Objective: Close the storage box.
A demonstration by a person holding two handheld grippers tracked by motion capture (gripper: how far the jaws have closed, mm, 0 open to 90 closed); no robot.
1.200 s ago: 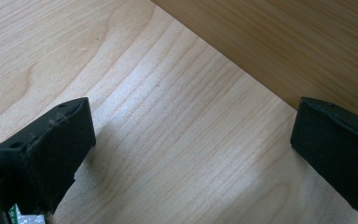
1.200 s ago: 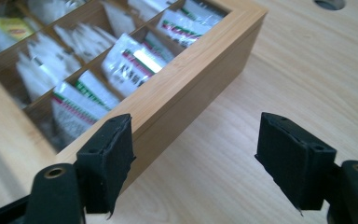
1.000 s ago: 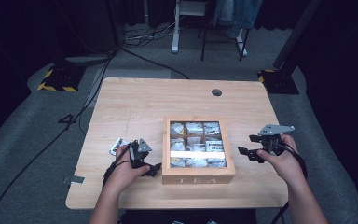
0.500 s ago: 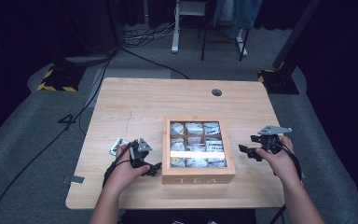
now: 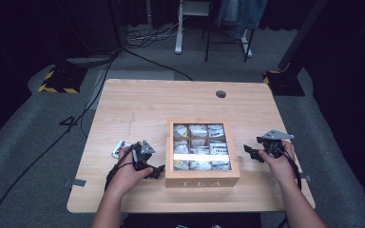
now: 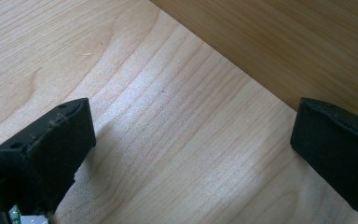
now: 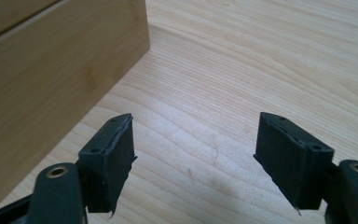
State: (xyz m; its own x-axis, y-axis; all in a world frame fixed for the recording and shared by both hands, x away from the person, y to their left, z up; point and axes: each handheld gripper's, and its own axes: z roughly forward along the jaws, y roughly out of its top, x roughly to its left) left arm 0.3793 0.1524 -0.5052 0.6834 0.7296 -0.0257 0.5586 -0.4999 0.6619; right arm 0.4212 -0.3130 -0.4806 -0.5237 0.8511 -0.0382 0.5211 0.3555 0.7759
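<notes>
Spreading wide, the fingers (image 7: 107, 158) of the right gripper (image 7: 193, 154) stand apart with only bare desk (image 7: 261, 56) between them, nothing held. Just off its left finger runs the plain wooden side of the tea box (image 7: 51, 79), close but not touching. From the high view, that right gripper (image 5: 251, 153) sits low at the box's right flank, the person's right hand (image 5: 278, 159) wrapped round it.

Over on the other side, the left gripper (image 6: 191, 140) has its fingers (image 6: 51, 149) wide too, empty, with wood grain showing between them and the tea box wall crossing the top corner. In the high view the left gripper (image 5: 156, 170) lies on the desk right beside the box's left front corner, the left hand (image 5: 126, 173) on top of it.

Between the two hands sits the tea box (image 5: 202, 178), lid closed, packets visible through its window in a grid of compartments. A small tea packet (image 5: 119, 149) lies on the desk just behind the left hand.
</notes>
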